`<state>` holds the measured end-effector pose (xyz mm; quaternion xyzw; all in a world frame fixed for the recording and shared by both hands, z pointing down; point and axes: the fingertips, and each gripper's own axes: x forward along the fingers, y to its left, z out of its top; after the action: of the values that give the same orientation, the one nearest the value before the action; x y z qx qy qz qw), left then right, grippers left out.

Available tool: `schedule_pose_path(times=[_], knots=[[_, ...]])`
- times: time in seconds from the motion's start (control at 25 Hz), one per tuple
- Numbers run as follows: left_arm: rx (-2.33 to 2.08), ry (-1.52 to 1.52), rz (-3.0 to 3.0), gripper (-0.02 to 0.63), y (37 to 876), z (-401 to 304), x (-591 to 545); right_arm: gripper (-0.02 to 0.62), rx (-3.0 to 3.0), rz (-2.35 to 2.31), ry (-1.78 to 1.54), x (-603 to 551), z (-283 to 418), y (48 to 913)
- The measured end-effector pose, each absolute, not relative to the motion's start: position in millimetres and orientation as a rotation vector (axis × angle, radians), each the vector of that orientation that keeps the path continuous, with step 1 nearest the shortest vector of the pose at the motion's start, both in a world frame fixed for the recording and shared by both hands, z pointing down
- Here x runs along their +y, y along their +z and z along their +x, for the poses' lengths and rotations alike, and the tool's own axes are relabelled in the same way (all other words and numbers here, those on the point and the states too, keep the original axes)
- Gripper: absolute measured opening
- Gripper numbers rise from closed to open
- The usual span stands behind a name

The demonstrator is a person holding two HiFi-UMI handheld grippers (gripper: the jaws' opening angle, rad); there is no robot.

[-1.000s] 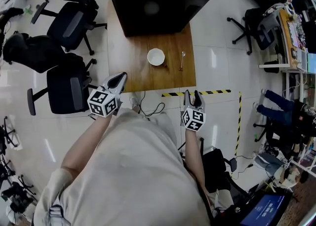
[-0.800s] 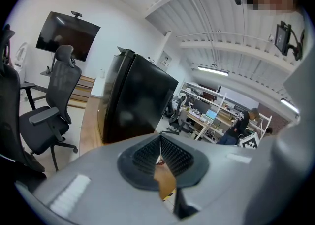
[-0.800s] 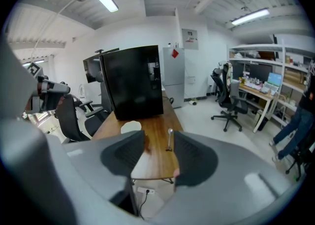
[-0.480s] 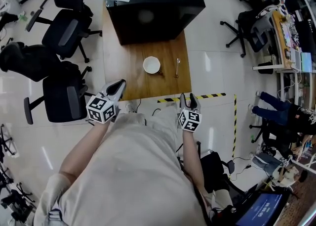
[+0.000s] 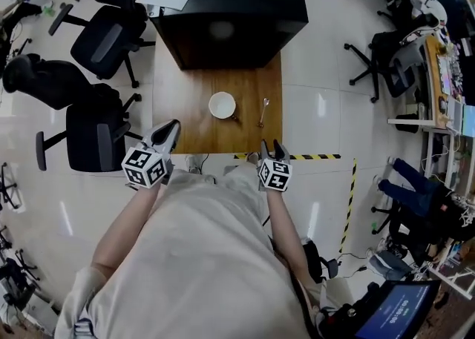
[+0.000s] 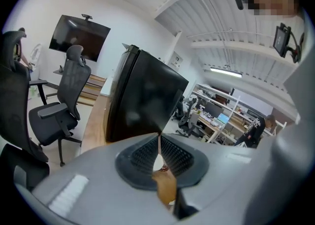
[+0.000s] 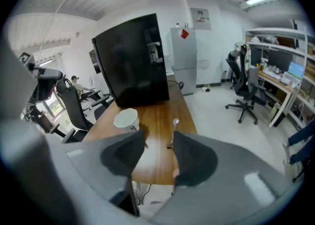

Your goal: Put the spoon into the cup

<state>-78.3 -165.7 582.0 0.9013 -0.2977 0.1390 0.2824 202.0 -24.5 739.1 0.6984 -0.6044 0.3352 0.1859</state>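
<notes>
- Over the near-right corner of the tabletop, the right gripper is held; in the right gripper view its jaws are seen standing apart, with nothing between them but the wood beyond;
- at the near-left corner, the left gripper is held with its jaws pressed together down to a thin slit; nothing is clamped in them;
- the spoon is laid flat near the right edge of the tabletop, just ahead of the right gripper; its bowl is turned toward the far edge and its handle toward the near edge; it is touched by neither gripper;
- the cup, white and upright with its mouth open upward, is set to the left of the spoon and apart from it, about midway between the left and right edges;
- a large black box is placed on the far part of the tabletop, behind the cup;
- black office chairs are seen on the tiled floor off the left edge; a yellow-and-black tape strip is laid on the floor beyond the near-right corner.
</notes>
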Motion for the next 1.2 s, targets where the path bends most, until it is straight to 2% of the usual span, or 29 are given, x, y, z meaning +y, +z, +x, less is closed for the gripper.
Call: schedule_pose_path(times=[0.24,0.44,1.2], knots=[[-0.873,0.389,2.357,0.000,583,-62,-175,0.181,-1.646,1.745,0.997,-53,210,825],[-0.865,0.460,2.382,0.000,590,-52,-178,0.181,-1.590,1.733,1.022,-70,215,861],[-0.927,0.494,2.371,0.000,592,-84,-178,0.172,-1.350,1.841,1.179,-81,230,912]])
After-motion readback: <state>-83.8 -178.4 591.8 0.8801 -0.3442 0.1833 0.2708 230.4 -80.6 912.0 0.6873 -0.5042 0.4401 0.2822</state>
